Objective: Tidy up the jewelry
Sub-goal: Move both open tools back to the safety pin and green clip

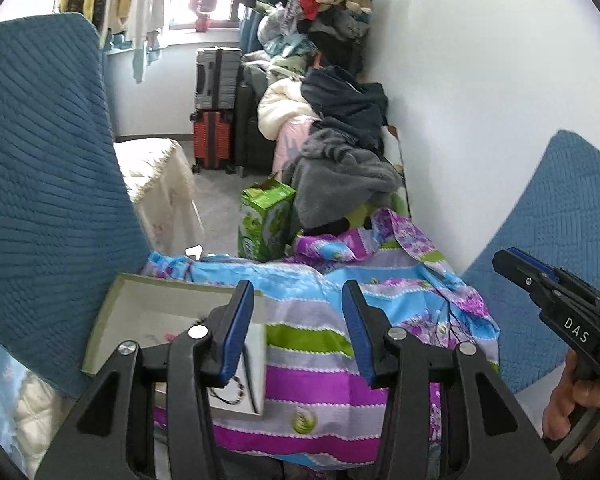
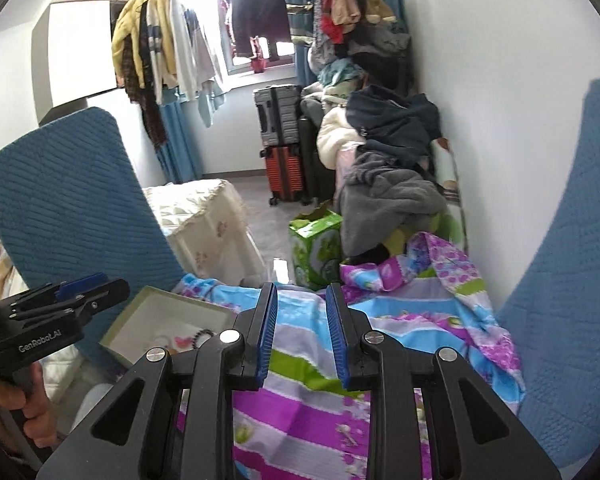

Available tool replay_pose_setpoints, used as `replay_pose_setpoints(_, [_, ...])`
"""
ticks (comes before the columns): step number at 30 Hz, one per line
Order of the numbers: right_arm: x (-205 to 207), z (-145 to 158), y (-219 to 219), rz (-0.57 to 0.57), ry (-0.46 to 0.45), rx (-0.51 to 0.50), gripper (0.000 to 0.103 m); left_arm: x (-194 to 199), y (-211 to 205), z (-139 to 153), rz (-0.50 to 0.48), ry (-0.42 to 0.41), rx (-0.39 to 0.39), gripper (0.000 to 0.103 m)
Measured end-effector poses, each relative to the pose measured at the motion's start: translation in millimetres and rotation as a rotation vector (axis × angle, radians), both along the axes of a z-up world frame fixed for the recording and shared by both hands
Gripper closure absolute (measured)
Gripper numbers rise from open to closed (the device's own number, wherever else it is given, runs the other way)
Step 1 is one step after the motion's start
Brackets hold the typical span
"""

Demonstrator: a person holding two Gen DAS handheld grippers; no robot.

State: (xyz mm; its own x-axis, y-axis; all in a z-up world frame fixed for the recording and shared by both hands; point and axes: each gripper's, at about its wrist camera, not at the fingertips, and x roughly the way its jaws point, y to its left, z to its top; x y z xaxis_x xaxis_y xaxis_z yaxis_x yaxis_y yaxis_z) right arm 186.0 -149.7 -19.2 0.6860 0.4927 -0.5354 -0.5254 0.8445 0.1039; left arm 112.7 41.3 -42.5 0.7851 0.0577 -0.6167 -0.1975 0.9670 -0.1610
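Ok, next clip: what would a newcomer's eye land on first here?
Probably the loud striped floral cloth in purple, blue and green spread under both grippers. Next, the shallow open box at its left edge, with a dark beaded bracelet and small trinkets inside. Behind, a heap of clothes lines the right wall beside stacked suitcases.

White walls (image 2: 500, 80) close in a narrow room with a grey floor (image 2: 256, 208), daylight glaring through a far window (image 2: 216, 12) hung with clothes (image 2: 160, 56). Stacked suitcases (image 2: 282, 140) stand below it beside a heap of garments (image 2: 388, 160), and blue quilted chair backs (image 2: 72, 200) flank a striped floral cloth (image 2: 308, 400).
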Motion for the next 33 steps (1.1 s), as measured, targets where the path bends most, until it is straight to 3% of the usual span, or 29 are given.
replay_pose_setpoints(17, [13.6, -79.0, -73.9, -0.079, 0.081, -0.005, 0.080, 20.6, -65.4, -73.4, -0.099, 0.093, -0.083, 0.056])
replay_pose_setpoints(26, [46.1, -125.0, -81.6, -0.026, 0.142, -0.018, 0.080, 38.4, -91.9, -130.9, -0.151, 0.196, -0.164, 0.057])
replay_pose_setpoints(33, [78.5, -170.6, -79.2, 0.041, 0.231, -0.032, 0.080, 50.5, -114.3, -167.3, -0.189, 0.264, -0.176, 0.057])
